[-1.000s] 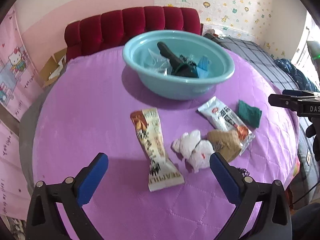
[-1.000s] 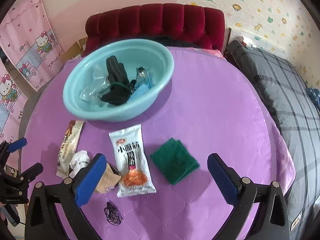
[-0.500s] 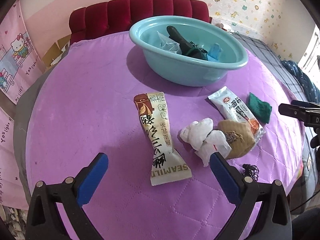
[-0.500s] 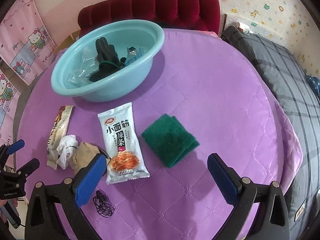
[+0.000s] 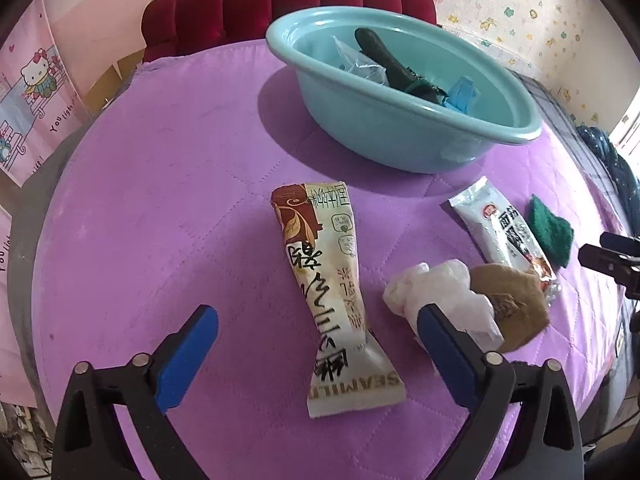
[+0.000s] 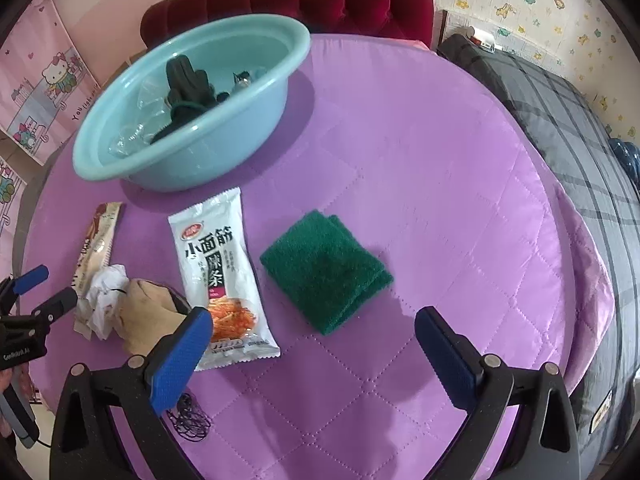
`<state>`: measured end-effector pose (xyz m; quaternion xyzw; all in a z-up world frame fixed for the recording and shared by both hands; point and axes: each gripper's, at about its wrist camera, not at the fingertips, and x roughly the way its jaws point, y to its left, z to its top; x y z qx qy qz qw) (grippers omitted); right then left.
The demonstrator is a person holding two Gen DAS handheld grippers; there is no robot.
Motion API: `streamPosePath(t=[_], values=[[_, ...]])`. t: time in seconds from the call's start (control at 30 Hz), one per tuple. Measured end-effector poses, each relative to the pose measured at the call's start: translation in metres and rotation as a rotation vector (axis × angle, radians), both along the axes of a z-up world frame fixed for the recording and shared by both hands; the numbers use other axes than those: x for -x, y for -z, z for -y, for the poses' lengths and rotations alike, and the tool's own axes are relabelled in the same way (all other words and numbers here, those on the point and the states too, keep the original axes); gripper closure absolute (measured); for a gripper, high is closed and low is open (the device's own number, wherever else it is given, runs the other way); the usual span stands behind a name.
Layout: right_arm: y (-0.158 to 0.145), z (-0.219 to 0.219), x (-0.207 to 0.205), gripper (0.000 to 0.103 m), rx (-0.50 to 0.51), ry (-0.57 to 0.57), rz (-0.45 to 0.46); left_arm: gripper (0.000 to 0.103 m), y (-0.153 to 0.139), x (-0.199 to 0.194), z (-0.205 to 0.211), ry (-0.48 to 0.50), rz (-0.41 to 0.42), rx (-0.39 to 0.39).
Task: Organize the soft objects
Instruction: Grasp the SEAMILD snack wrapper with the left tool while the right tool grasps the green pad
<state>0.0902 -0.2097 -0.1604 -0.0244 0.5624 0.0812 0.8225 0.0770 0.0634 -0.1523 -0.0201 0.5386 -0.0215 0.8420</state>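
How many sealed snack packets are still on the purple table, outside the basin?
2. The tan-and-brown packet lies between the left gripper fingers. The white noodle-snack packet lies left of the green scouring pad. Nothing in the basin reads clearly as a packet.

Round worktop (image 6: 440, 160), purple quilted cover. Resting on it: teal basin (image 6: 224, 152), 2 snack packets (image 5: 332, 292) (image 6: 220, 276), green scouring pad (image 6: 324, 272), white crumpled wad (image 5: 436, 292), brown pouch (image 5: 508, 304), black hair tie (image 6: 192, 420).
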Motion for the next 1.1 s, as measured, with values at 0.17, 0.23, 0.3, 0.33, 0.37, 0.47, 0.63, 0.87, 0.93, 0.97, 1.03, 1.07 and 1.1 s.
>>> streamPosePath(t=[0.17,0.23,0.3,0.33,0.37,0.47,0.63,0.87,0.93,0.97,1.03,1.07,1.1], values=[[0.007,0.001,-0.005,0.000,0.001,0.003,-0.011,0.020,0.009,-0.013,0.001,0.002,-0.023,0.004],[0.009,0.000,-0.007,0.000,0.000,0.002,-0.017,0.030,0.011,-0.017,0.002,0.008,-0.029,0.011],[0.012,0.000,-0.010,0.000,-0.001,0.003,-0.021,0.057,0.015,-0.020,0.004,0.019,-0.042,0.020],[0.013,0.000,-0.011,0.000,-0.004,0.004,-0.021,0.064,0.017,-0.022,0.004,0.024,-0.048,0.026],[0.014,-0.001,-0.013,0.000,-0.005,0.004,-0.023,0.065,0.017,-0.022,0.004,0.028,-0.051,0.035],[0.016,0.001,-0.017,0.000,-0.007,0.007,-0.028,0.074,0.017,-0.021,0.001,0.030,-0.046,0.062],[0.017,0.004,-0.027,0.000,-0.013,0.009,-0.033,0.079,0.012,-0.017,-0.001,0.025,-0.040,0.073],[0.026,0.008,-0.045,0.000,-0.007,0.016,-0.048,0.079,0.002,-0.002,-0.003,0.014,-0.032,0.066],[0.028,0.007,-0.051,0.001,-0.008,0.007,-0.053,0.079,0.000,0.002,-0.005,0.006,-0.029,0.070],[0.028,0.006,-0.053,0.001,-0.003,0.001,-0.049,0.079,-0.001,0.003,-0.005,0.004,-0.026,0.066],[0.031,0.005,-0.059,0.001,0.014,-0.010,-0.047,0.079,-0.003,0.005,-0.006,0.000,-0.021,0.063],[0.033,0.005,-0.062,0.003,0.014,-0.013,-0.050,0.079,-0.004,0.005,-0.005,-0.004,-0.018,0.064],[0.035,0.003,-0.065,0.009,0.011,-0.015,-0.057,0.079,-0.004,0.005,-0.004,-0.008,-0.017,0.063]])
